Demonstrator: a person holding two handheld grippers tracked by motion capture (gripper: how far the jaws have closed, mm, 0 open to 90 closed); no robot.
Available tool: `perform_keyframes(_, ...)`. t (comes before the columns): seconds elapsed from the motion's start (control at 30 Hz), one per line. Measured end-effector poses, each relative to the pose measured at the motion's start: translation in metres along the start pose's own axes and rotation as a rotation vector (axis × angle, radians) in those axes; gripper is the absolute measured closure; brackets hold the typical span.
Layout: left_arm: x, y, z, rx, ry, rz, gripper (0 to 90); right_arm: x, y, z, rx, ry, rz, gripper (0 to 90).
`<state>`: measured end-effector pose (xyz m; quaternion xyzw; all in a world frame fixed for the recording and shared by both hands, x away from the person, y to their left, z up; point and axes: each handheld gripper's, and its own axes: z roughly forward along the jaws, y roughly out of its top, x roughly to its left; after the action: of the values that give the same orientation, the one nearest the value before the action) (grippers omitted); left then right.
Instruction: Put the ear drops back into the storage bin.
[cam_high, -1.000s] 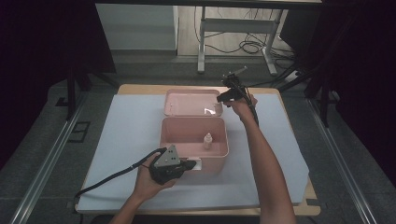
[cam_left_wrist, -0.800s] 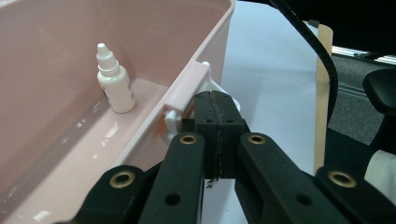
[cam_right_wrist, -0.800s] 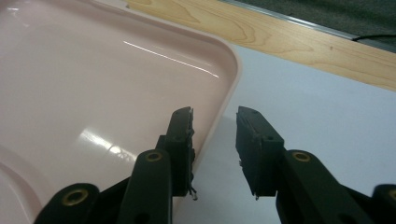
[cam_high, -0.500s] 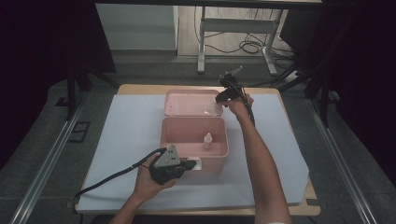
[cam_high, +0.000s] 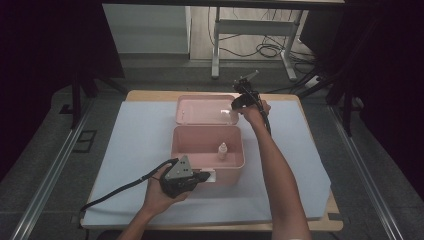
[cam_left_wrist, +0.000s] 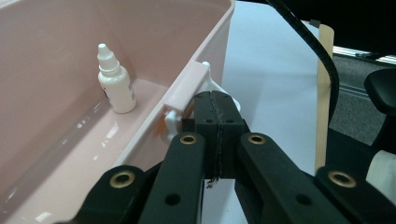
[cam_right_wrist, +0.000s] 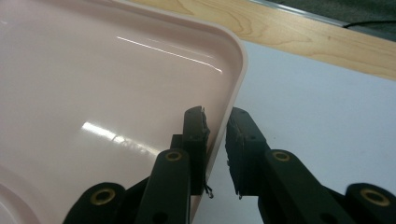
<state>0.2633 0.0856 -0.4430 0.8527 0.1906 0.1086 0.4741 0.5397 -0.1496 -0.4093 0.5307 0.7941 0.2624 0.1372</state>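
Note:
An open pink box (cam_high: 173, 146) stands mid-table with a small white dropper bottle (cam_high: 222, 150) upright inside, also clear in the left gripper view (cam_left_wrist: 114, 81). Its pink lid (cam_high: 202, 111) lies flat just behind it. My left gripper (cam_high: 206, 177) is shut with nothing between the pads, its tips (cam_left_wrist: 216, 100) right at the white latch (cam_left_wrist: 186, 91) on the box's front wall. My right gripper (cam_high: 235, 104) sits at the lid's right edge; its jaws (cam_right_wrist: 217, 116) have just been closing and straddle the lid's rim (cam_right_wrist: 236, 70), a small gap left at the outer pad.
A pale blue mat (cam_high: 300, 150) covers the wooden table (cam_high: 150, 94). Dark floor, metal rails and a desk frame with cables (cam_high: 250, 45) lie beyond the far edge. The left gripper's cable (cam_high: 115, 192) trails toward the near left corner.
The right gripper has shifted slightly left at the lid's right edge. The left hand and gripper have stayed put by the box front.

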Motion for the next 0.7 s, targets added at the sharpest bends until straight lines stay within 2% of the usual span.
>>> perform_keyframes(0.23,0.0,0.0,0.0,0.0,-0.003,0.0,90.0,0.003,0.001,-0.009,-0.05,-0.02,-0.018,80.0)
perform_keyframes(0.7,0.0,0.0,0.0,0.0,0.0,0.001,90.0,0.008,0.0,-0.032,-0.157,-0.038,-0.015,82.1)
